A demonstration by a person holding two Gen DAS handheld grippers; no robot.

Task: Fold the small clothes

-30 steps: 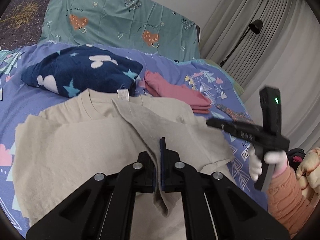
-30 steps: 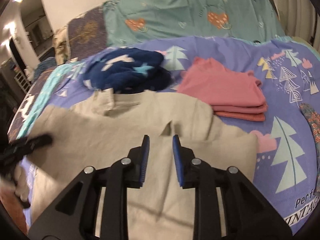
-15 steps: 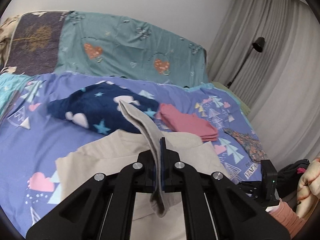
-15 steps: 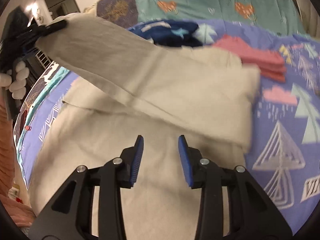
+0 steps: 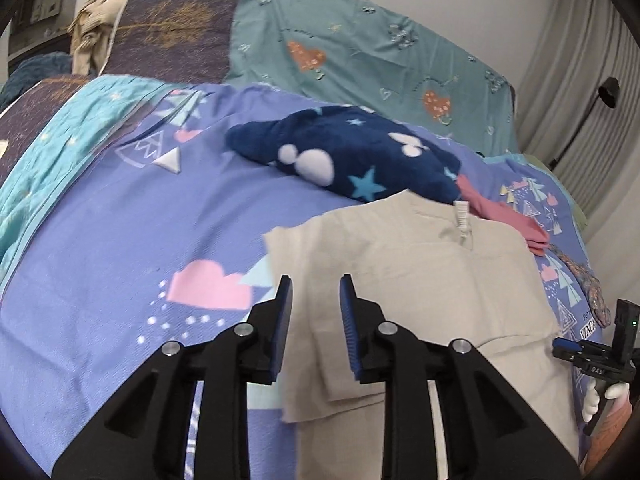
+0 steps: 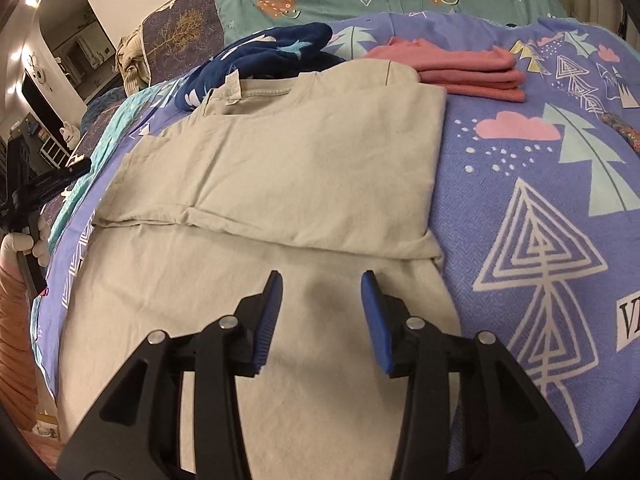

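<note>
A beige T-shirt (image 6: pixel 304 168) lies flat on the purple patterned bedspread (image 6: pixel 540 208), with both sleeves folded in over its body and its neck label (image 6: pixel 233 88) at the far end. It also shows in the left wrist view (image 5: pixel 420 272). My left gripper (image 5: pixel 314 320) is open and empty, just above the shirt's left edge. My right gripper (image 6: pixel 322 320) is open and empty, above the shirt's lower body. The right gripper also shows at the far right of the left wrist view (image 5: pixel 568 346).
A stack of folded pink clothes (image 6: pixel 460 68) lies beyond the shirt to the right. A navy star-print fleece (image 5: pixel 352 156) lies behind the collar. Teal and dark pillows (image 5: pixel 360 52) line the headboard. A floor lamp (image 5: pixel 608 92) and curtains stand at the right.
My left gripper held the sleeve up, carried it across the shirt and let it go. It is now open. The sleeve lies flat on the shirt. My right gripper stayed open.
</note>
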